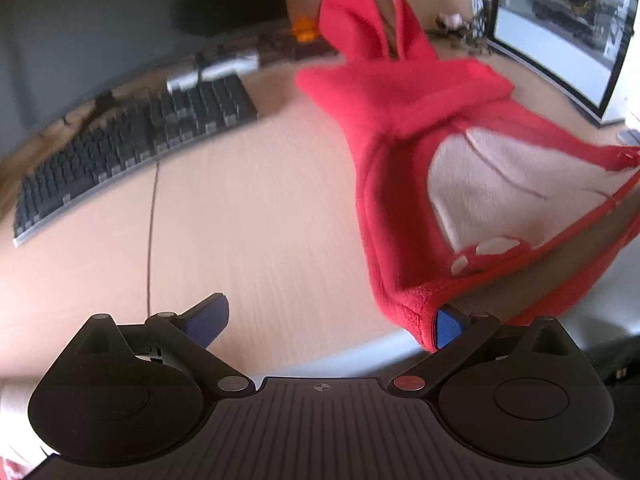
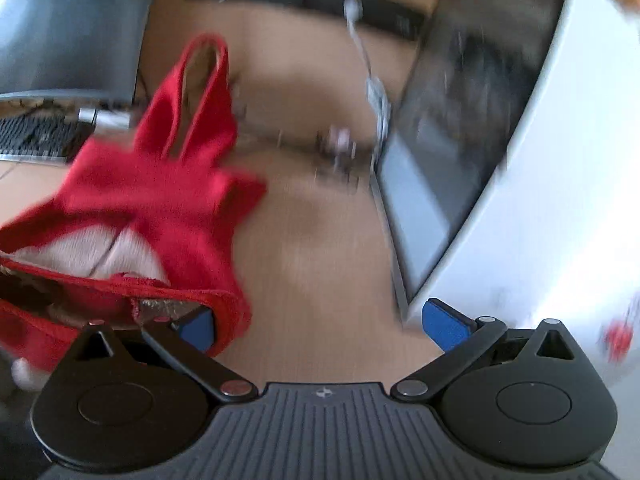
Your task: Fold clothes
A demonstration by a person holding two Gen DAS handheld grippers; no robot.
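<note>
while both tools (image 1: 326,322) (image 2: 320,322) gape apart, the red fleece garment (image 1: 400,128) drapes across their fingers.

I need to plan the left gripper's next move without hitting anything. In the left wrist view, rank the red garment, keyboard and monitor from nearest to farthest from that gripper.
1. Red garment: its hem lies against the right finger pad of the left gripper, whose jaws are wide apart.
2. Keyboard: left, mid-desk.
3. Monitor: far right, at the back of the desk.
</note>
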